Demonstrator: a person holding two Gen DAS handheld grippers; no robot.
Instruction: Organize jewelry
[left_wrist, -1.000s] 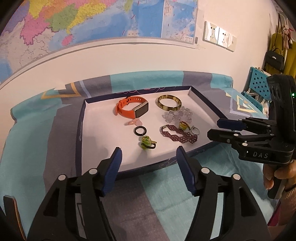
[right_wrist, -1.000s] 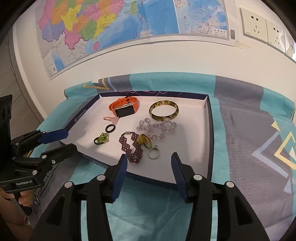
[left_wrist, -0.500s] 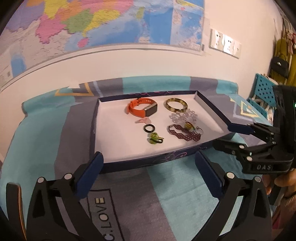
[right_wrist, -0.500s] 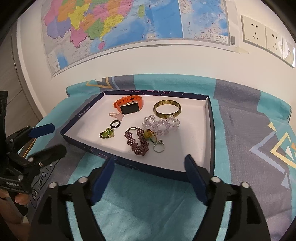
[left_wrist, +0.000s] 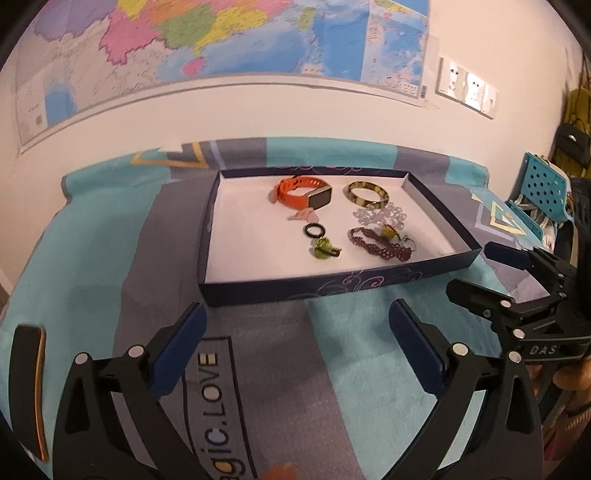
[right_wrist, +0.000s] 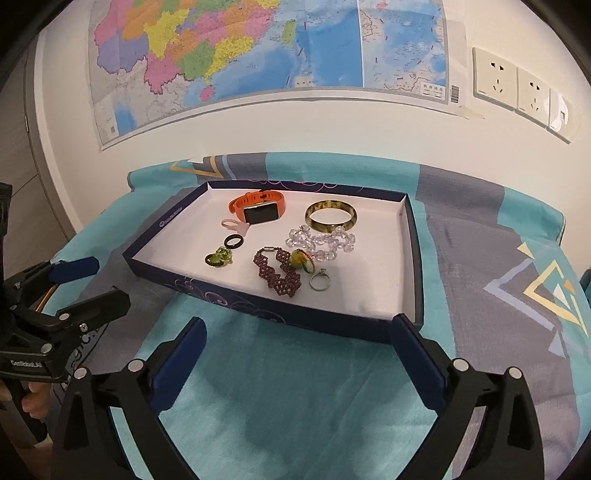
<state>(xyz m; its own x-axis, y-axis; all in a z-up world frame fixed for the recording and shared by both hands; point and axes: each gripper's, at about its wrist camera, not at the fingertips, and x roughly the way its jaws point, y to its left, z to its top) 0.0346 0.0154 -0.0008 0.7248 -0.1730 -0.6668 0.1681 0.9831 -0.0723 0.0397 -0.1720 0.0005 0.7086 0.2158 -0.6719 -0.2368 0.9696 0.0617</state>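
L gripper (left_wrist: 297, 332) jaws widened, R gripper (right_wrist: 297, 345) too

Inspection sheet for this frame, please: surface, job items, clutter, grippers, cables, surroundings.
Surface: patterned cloth over the table.
Job's things: tray holds watch, bangle, clear beads, purple bracelet, silver ring, black ring, green ring, pink ring, yellow-green ring lying on the bracelet.
Clutter: nothing seen.
Grippers: left gripper and right gripper have just been opening; both wide, empty, short of the tray.
Cables: nothing seen.
Surroundings: map, sockets, blue crate.
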